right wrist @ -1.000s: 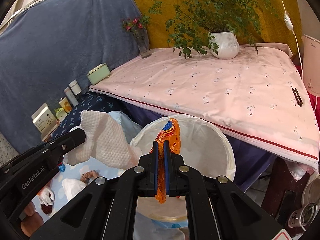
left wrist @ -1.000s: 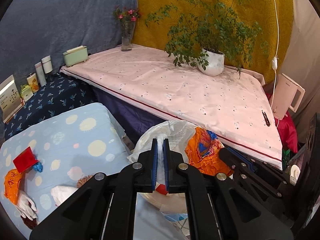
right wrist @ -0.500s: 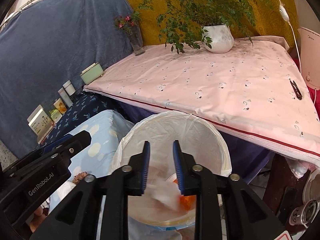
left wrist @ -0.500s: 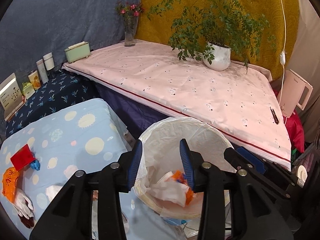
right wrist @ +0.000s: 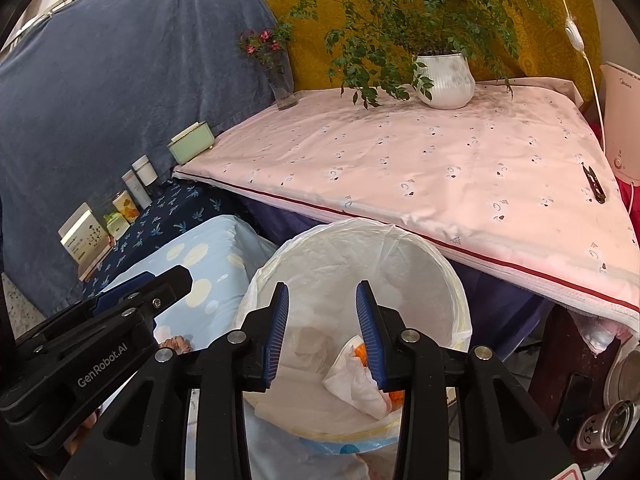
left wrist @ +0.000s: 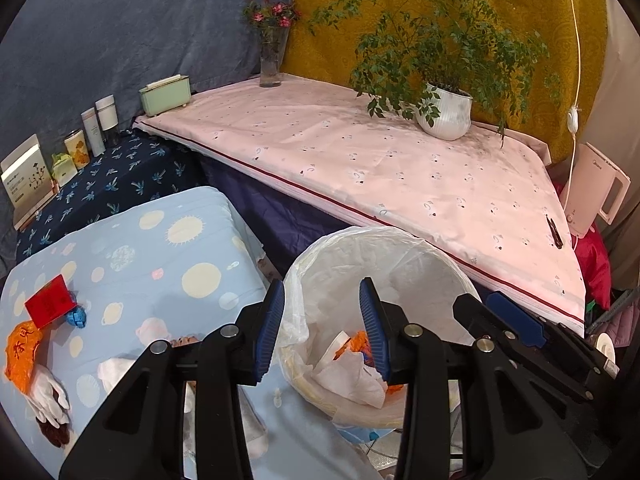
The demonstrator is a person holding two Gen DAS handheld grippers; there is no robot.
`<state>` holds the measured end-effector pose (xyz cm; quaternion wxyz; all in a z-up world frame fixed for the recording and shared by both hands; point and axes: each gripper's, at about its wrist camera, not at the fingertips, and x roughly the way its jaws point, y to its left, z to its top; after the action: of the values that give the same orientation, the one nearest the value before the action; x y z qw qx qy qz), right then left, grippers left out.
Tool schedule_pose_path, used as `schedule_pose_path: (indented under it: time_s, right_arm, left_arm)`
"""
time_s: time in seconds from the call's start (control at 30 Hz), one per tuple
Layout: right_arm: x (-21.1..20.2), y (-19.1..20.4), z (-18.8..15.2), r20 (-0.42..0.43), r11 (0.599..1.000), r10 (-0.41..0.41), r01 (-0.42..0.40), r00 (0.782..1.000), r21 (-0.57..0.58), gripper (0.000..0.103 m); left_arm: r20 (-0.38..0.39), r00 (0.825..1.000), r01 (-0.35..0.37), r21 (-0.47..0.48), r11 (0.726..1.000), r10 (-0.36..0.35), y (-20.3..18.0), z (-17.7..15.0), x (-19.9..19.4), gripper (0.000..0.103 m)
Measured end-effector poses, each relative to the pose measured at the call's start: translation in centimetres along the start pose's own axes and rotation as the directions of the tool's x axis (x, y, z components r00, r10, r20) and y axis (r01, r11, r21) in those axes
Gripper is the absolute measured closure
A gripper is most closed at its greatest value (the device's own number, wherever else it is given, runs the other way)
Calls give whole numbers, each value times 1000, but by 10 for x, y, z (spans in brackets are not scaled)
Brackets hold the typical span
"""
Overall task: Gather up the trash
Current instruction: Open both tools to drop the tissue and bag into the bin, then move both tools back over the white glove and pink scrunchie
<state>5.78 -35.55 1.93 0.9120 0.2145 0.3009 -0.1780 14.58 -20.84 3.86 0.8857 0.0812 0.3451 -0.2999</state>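
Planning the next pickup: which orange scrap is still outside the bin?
The orange wrapper with red characters, at the left edge of the blue spotted cloth beside the red card. The other orange piece already lies in the lined bin.

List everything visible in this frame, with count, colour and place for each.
Trash bin: one, white liner, below pink table edge.
Paper towel: one, white, inside bin.
Orange wrapper: one, inside bin beside towel.
Red packet: one, on light blue spotted cloth.
Orange bag: one, left of cloth.
White glove: one, below orange bag.
Potted plant: one, green in white pot, pink table.
Flower vase: one, clear, table's far corner.
Green box: one, pale, table's left end.
Left gripper: black, blue pads, open over bin.
Right gripper: same, open over bin.
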Motion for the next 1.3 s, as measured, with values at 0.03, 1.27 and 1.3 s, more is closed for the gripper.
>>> schedule_pose_path:
  time_s: [0.03,1.27,1.3]
  right_arm:
    - [-1,3,-1,1,1000,3,-3,1000,-5,64]
    - [-13,138,-41,-70,975,114,-125,991,-182,48]
    - [-13,141,-43,-72,975,114,-125,991,-182,47]
  left_arm:
    - [1,1000,-3,-3,1000,3,2,0,-1,66]
    - [20,984,-169,-198,965,176,137,-38,-69,49]
    - [18,984,-171,-203,964,179,140,-39,-70,48]
